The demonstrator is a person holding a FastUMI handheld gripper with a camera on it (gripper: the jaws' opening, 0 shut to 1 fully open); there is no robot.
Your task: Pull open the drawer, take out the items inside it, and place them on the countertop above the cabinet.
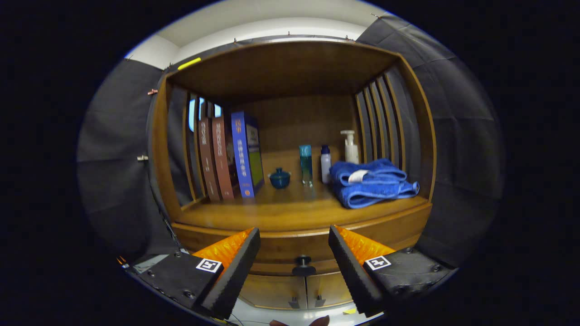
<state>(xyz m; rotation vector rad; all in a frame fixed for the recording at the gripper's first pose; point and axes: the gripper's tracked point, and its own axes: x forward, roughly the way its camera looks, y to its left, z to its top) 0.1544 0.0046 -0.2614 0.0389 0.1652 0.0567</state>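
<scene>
— Gripper [294, 253] hangs spread, holding nothing; where's our knob?
— Knob [303, 265] sits at six o'clock between the fingers, on the closed drawer [294, 246]. We should centre, clamp squarely, then pull straight back.

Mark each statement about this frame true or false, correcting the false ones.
1. The claw is open, with the drawer knob between its fingers. True.
2. The drawer is pulled out. False: it sits closed.
3. A folded blue towel lies on the countertop. True.
4. The books lie flat in a stack. False: they stand upright beside the cabinet's side slats.
5. A small lidded pot sits between the books and the teal bottle. True.
</scene>
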